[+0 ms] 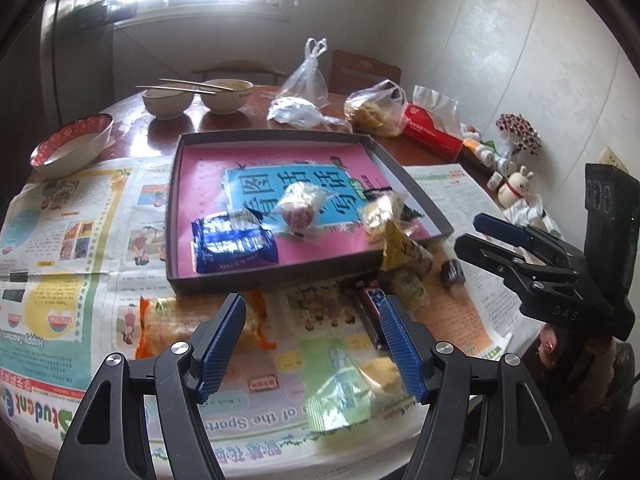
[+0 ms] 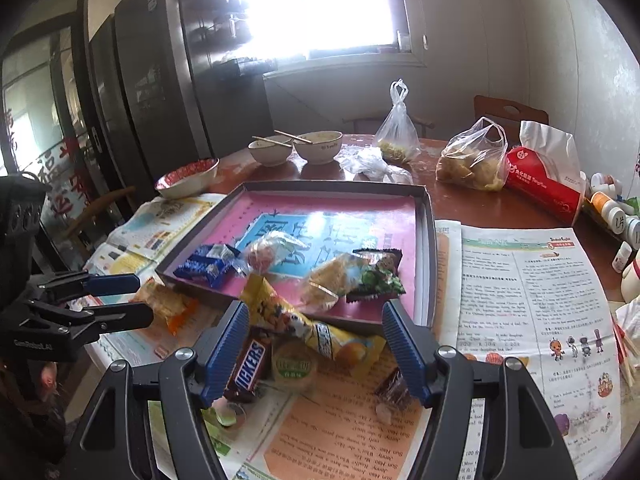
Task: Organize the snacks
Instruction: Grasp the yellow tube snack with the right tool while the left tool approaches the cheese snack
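Two tools hover over the bench (image 2: 472, 204), both released, with nothing between their pads. Just ahead of the left tool (image 1: 312, 344) lie an orange packet (image 1: 168, 324) under its left finger and a pale green sachet (image 1: 340, 384) by its right finger, both on newspaper (image 1: 52, 240). Beyond its tips the near wall of the tray (image 1: 248, 280) rises as a low dark edge. Inside the tray rest a blue packet (image 1: 232, 244), a clear-wrapped round sweet (image 1: 298, 210) and a yellowish bag (image 1: 378, 212).

Ahead of the right tool (image 2: 316, 344) a yellow packet (image 2: 304, 320) leans against the tray's near corner, its top over the rim. A Snickers bar (image 2: 248, 364) lies at the left finger, a green-labelled round snack (image 2: 294, 366) beside it, and a dark wrapped sweet (image 2: 394, 390) at the right finger. A green wrapper (image 2: 380, 280) sits in the tray just past the tips.

Open newspaper lies to the right tool's right; the tray's far half is bare. Farther off, bowls (image 2: 296, 150), plastic bags (image 2: 472, 160) and a red pack (image 2: 544, 188) crowd the bench's far edge.

Each tool's own fingers cover part of the snacks below them. Small print on the wrappers is blurred; the bags' contents are hard to make out.
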Demonstrator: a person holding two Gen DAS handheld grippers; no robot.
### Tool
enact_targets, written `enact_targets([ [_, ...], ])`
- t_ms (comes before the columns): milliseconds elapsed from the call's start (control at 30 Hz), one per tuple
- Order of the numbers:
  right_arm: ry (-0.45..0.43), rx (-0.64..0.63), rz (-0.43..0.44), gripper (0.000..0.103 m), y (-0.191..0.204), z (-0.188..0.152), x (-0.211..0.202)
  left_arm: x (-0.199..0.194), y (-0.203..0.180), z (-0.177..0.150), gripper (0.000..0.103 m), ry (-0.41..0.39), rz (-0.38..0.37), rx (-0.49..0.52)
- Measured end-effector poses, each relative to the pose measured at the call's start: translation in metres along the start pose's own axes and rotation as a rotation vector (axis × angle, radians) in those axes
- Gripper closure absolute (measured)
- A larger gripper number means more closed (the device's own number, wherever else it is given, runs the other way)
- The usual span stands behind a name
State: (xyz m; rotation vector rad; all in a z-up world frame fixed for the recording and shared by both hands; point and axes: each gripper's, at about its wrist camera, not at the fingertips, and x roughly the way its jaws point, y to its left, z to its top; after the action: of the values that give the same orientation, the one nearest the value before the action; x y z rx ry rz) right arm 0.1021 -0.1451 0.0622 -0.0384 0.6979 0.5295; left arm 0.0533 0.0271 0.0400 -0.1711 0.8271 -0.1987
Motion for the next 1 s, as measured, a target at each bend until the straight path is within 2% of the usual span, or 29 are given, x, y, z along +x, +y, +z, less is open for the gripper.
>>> enact_targets([
  [567, 0.015, -0.023, 0.0, 0.034, 0.006, -0.014, 0.0, 0.011, -0.027, -0.025, 0.032, 0.067, -0.038, 0.104],
  [767, 0.028, -0.035, -0.027, 0.034, 0.005, -0.018, 0.004, 0.024, -0.04, -0.034, 0.032, 0.114, -0.066, 0.131],
  [1000, 0.049, -0.06, -0.05, 0.034, 0.005, -0.02, 0.018, 0.036, -0.048, -0.038, 0.032, 0.141, -0.063, 0.146],
])
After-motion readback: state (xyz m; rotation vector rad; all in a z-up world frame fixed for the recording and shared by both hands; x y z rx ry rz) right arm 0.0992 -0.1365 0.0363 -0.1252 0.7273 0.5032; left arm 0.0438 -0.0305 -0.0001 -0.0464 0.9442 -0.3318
